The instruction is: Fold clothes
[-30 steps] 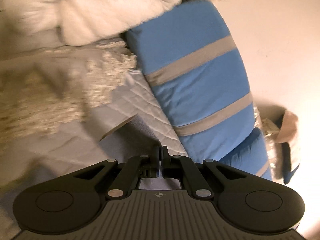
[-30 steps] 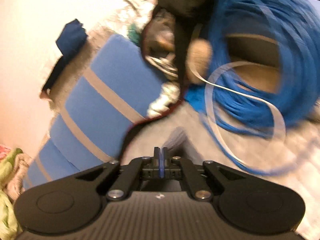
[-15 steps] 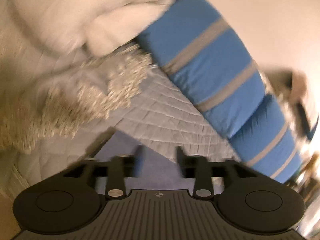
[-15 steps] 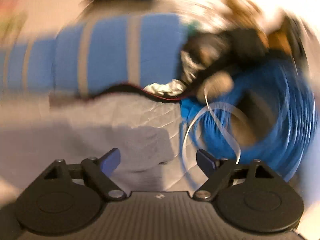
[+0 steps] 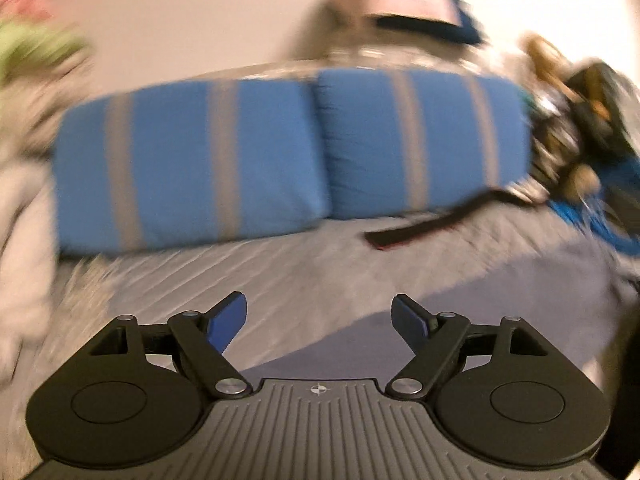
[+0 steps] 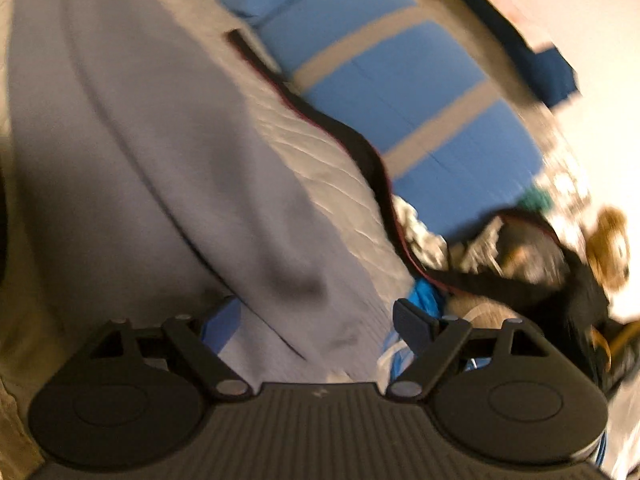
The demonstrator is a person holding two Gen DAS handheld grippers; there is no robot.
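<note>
A moment ago both tongs were together, now my left gripper (image 5: 318, 320) is opening and my right gripper (image 6: 316, 322) stands apart, so the grey garment (image 6: 132, 128) lies released on the bed (image 5: 280, 272).

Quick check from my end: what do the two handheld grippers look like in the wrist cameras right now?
Both look alike. The left gripper and the right gripper each have a grey ribbed body with a small crosshair mark, two black round side lobes, black linkage arms with silver pivot pins, and blue-padded fingers. No cables, hands or sleeves show.
</note>
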